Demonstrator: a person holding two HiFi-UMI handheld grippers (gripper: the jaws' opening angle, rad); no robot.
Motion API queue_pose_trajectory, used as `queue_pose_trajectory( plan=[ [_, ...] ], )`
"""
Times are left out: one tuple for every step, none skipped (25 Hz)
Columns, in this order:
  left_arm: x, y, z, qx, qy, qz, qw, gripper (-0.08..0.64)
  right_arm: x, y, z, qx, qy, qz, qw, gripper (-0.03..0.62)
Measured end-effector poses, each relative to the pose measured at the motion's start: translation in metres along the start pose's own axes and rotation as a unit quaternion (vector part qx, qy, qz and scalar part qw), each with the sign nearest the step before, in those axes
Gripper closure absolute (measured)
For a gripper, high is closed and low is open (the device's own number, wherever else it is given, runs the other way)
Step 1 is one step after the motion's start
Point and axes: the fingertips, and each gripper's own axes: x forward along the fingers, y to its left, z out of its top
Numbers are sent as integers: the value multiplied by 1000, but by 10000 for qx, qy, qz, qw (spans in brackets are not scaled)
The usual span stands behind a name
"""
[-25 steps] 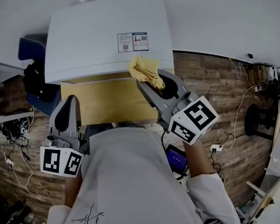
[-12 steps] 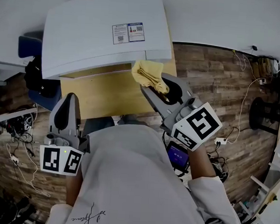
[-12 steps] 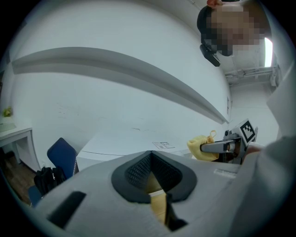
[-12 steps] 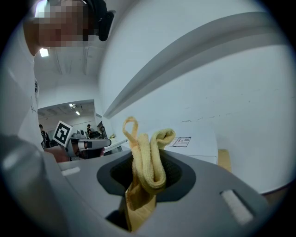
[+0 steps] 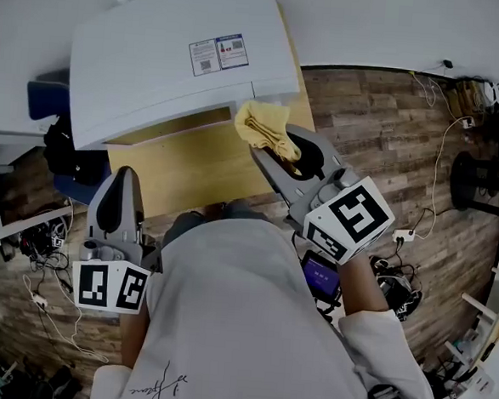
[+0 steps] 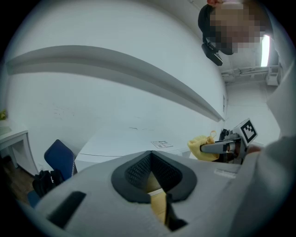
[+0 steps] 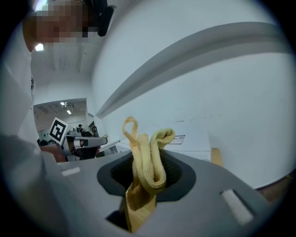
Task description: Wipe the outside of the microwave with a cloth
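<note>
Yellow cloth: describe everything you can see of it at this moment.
The yellow cloth is soft, terry-like fabric, bunched into thick folds with a small loop at the top. The right gripper is shut on it, with the folds sticking out past the jaw tips. It is held up at the lower front corner of the white microwave; whether it touches can't be told.

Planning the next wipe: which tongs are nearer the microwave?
Right. The right tongs hold the cloth at the microwave's front corner; the left tongs sit well short of it.
</note>
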Motion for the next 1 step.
queue_pose_trajectory(
  plan=[
    [-1, 1, 0, 16, -5, -2, 10000, 572, 0, 1, 0, 35, -5, -11, 10000, 479]
  ],
)
